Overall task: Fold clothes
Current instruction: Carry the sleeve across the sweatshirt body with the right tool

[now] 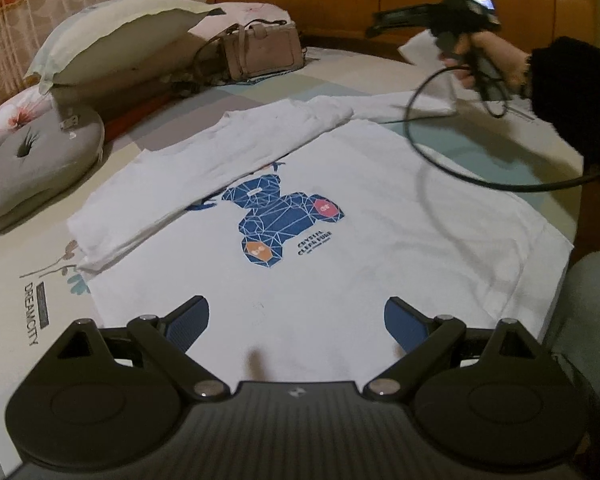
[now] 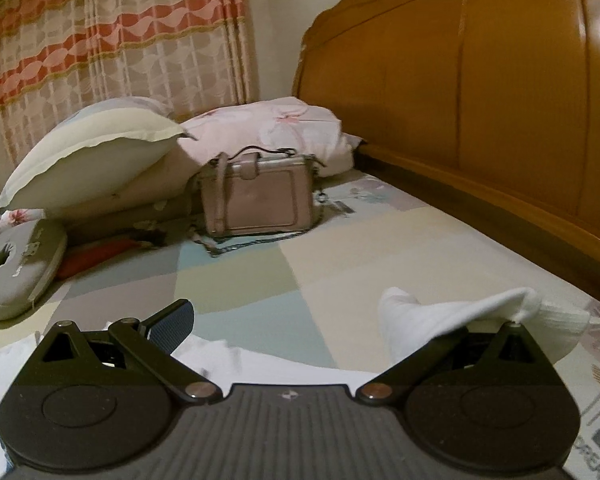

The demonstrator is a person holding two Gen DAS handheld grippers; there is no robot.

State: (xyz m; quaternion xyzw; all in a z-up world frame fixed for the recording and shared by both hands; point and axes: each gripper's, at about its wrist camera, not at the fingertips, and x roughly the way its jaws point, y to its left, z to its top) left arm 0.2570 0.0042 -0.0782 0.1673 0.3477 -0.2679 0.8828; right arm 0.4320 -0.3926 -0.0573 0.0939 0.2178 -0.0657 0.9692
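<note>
A bed covered with a pastel patchwork sheet (image 1: 342,68) printed "DREAMCITY" fills the room's foreground, backed by a glossy wooden headboard (image 2: 480,92) and an orange-striped curtain (image 2: 120,36). At the bed's far side sit a cream pillow (image 1: 116,36), a pink boxy handbag (image 2: 258,196) with a chain strap, and a grey cushion (image 1: 40,160) with a dimple in its middle. The white T-shirt (image 1: 340,216) with a blue geometric bear print lies flat on the sheet, one side already folded inward over the print's edge. The left gripper (image 1: 296,322) hovers over the shirt's near hem with its jaws spread wide and nothing between them. Only the left wrist view shows the shirt's whole spread and the right hand (image 1: 486,62) on its tool's handle, raised above the far sleeve. The right wrist view shows the right gripper (image 2: 284,320) spread wide too, white fabric draped over its right finger and hiding it.
</note>
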